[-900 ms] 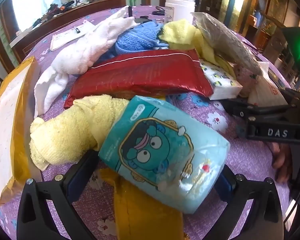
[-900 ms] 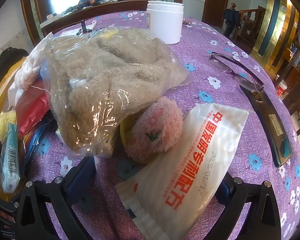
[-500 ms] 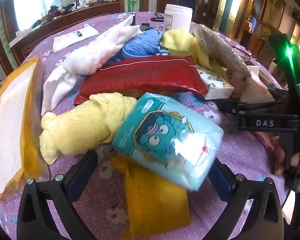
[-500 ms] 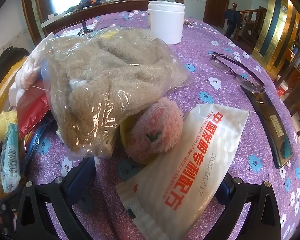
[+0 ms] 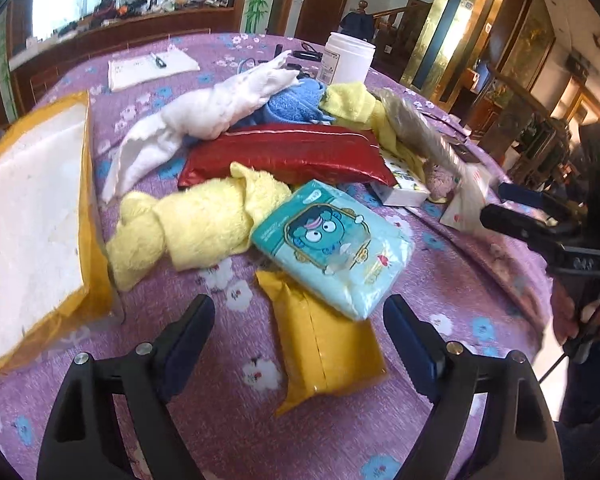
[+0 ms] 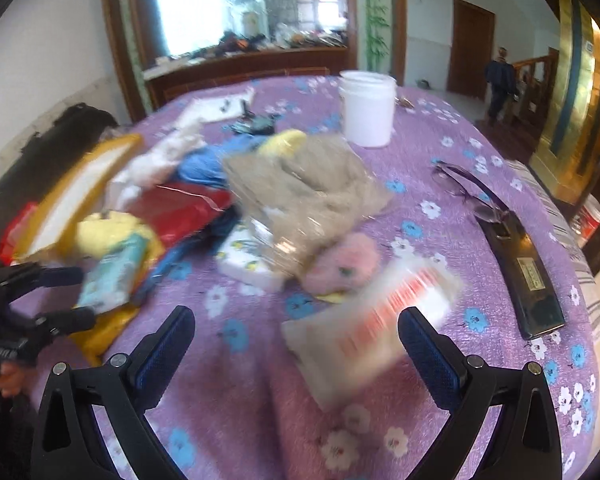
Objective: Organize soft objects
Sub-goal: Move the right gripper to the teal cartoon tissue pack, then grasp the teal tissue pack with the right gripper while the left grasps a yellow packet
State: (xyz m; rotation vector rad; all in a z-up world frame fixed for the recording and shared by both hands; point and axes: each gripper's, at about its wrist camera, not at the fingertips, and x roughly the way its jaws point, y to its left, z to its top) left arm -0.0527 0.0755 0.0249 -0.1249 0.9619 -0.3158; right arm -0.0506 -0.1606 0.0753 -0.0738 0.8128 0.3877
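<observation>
Clutter covers our purple floral cloth (image 5: 228, 360), and we count it piece by piece. We see two yellow towels: one rolled (image 5: 192, 224) in front of the red pouch (image 5: 288, 156), one (image 5: 352, 100) behind it beside the blue towel (image 5: 296, 104). One white towel (image 5: 204, 120) lies stretched across the far side of the pile. One teal tissue pack (image 5: 332, 248) leans on the rolled towel and overlaps one yellow packet (image 5: 324, 344). One small white tissue pack (image 6: 248, 264) sits under the edge of one clear bag of beige plush (image 6: 308, 192). One pink plush ball (image 6: 344, 268) touches that bag, and one white sachet with red print (image 6: 372, 320), blurred, lies just in front of the ball. One large yellow mailer (image 5: 32, 216) lies at the left edge. One white jar (image 6: 366, 108) stands at the far side; one pair of glasses (image 6: 464, 188) and one dark case (image 6: 520, 272) lie to the right.

Our left gripper (image 5: 298, 324) hangs over the yellow packet with its fingers spread, gripping nothing. Our right gripper (image 6: 296, 332) is fully spread above the cloth, the sachet's near end between its fingers, untouched.
</observation>
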